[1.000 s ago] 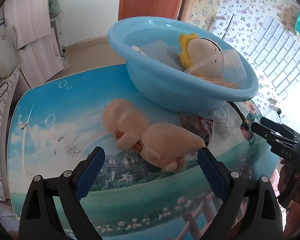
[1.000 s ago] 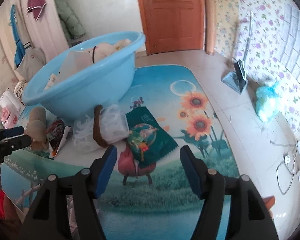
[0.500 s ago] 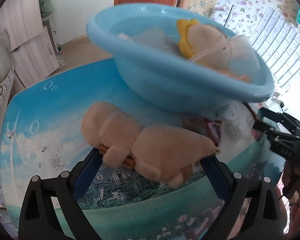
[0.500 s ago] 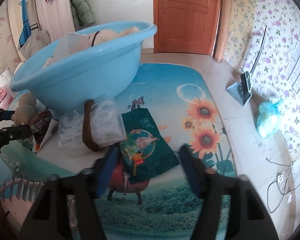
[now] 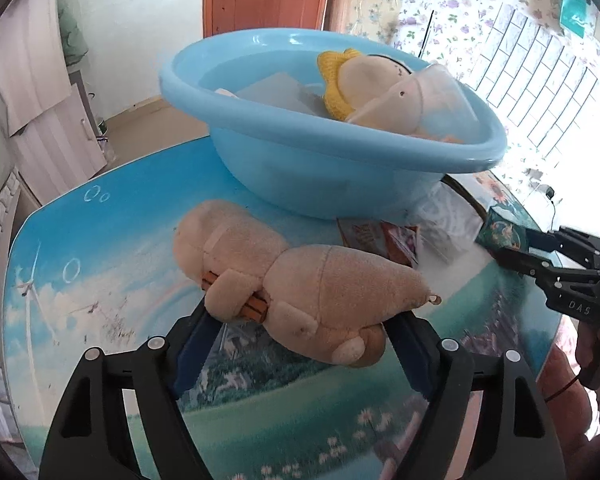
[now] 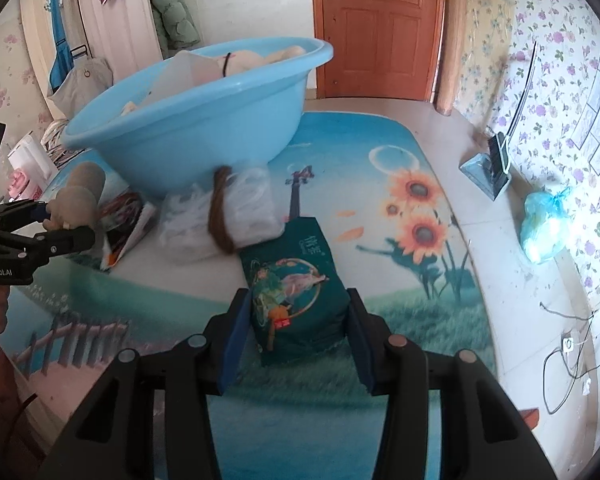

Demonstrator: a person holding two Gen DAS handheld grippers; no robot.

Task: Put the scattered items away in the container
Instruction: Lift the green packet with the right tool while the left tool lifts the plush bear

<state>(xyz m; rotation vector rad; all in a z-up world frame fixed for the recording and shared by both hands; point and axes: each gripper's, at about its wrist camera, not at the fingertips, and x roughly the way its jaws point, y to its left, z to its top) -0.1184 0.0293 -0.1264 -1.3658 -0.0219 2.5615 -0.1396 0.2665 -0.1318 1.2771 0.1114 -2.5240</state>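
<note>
A tan plush toy lies crosswise between the blue pads of my left gripper, which is shut on it just above the table. Behind it stands the light blue basin, holding another plush with a yellow collar and a clear bag. In the right wrist view my right gripper is shut on a dark green snack packet, its pads pressing both sides. The basin rises behind it. At the left edge of that view the left gripper shows with the plush toy in it.
A clear plastic bag with a brown band and a red snack packet lie against the basin's foot on the picture-printed table cover. Beyond the table's right edge, a dustpan and a blue bag sit on the floor.
My left gripper moved forward around the plush toy and closed on it. My right gripper moved onto the green packet and closed on it.
</note>
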